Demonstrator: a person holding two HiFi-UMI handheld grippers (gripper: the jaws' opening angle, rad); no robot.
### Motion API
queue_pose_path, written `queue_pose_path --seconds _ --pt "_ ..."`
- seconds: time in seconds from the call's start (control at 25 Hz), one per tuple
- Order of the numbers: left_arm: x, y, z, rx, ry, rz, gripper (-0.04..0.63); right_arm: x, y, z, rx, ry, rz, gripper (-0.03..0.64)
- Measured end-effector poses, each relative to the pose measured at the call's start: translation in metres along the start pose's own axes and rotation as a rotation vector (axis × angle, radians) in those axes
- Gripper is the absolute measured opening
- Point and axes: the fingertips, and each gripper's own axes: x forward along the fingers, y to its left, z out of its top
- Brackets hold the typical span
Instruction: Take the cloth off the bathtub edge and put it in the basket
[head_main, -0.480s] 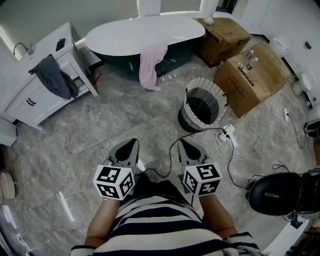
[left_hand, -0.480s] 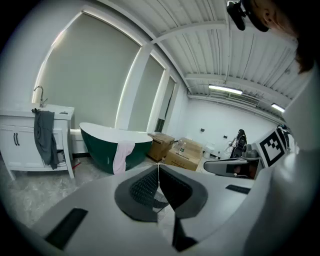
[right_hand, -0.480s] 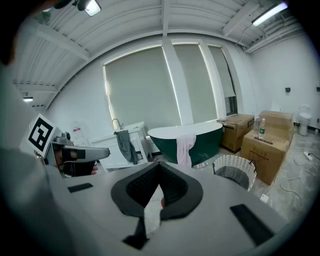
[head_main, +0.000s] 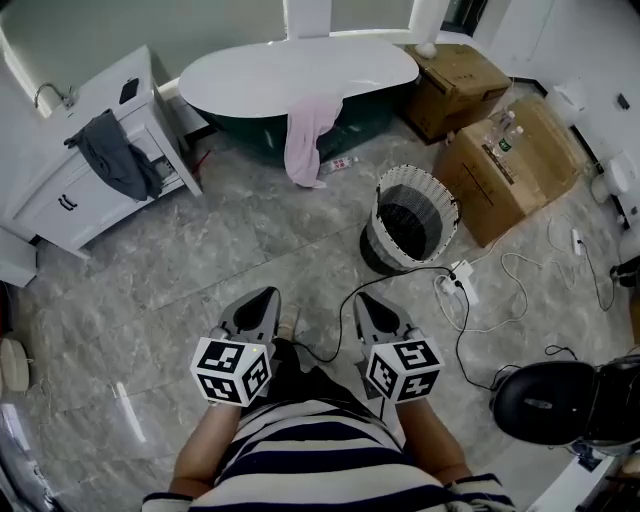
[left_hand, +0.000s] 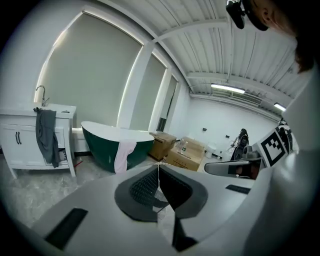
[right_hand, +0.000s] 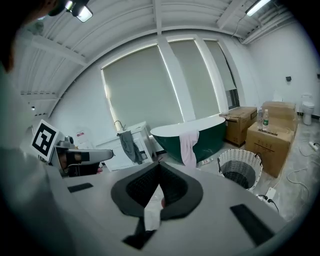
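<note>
Both tongs were empty: left gripper (head_main: 266, 296) and right gripper (head_main: 364, 300) had their jaws pressed together with nothing between them. They sat close to my body, well apart from the work.

The pink cloth (head_main: 308, 138) was draped over the near rim of the bathtub (head_main: 250, 70), its long end hanging down the dark outer wall. The basket (head_main: 383, 198) stood on the floor nearby, toward the right of the head view.

I judged the cloth light, limp and not fragile. It'd bunch and trail, and be heavier if wet. Best pinch looked like the fold at the rim, or high on the hanging part.

I couldn't see how much cloth lay inside the tub, whether the hem touched the floor, or what was in the basket's dark bottom.
</note>
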Motion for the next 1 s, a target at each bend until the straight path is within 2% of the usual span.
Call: queue_pose_path --seconds 0.32,0.56,1.0 --pt "0.034 0.016 0.007 -0.017 0.009 -0.024 0.02 0.03 -0.006 0.003 -0.005 0.048 -0.006 0.025" --pt "0.068 0.046 0.026 -0.038 0.014 -0.035 0.02 0.072 -0.009 0.022 -0.028 0.083 -0.008 0.025" --pt "0.13 0.1 0.064 -0.031 0.045 -0.074 0.02 0.153 -0.021 0.064 -0.017 0.104 -0.039 0.025"
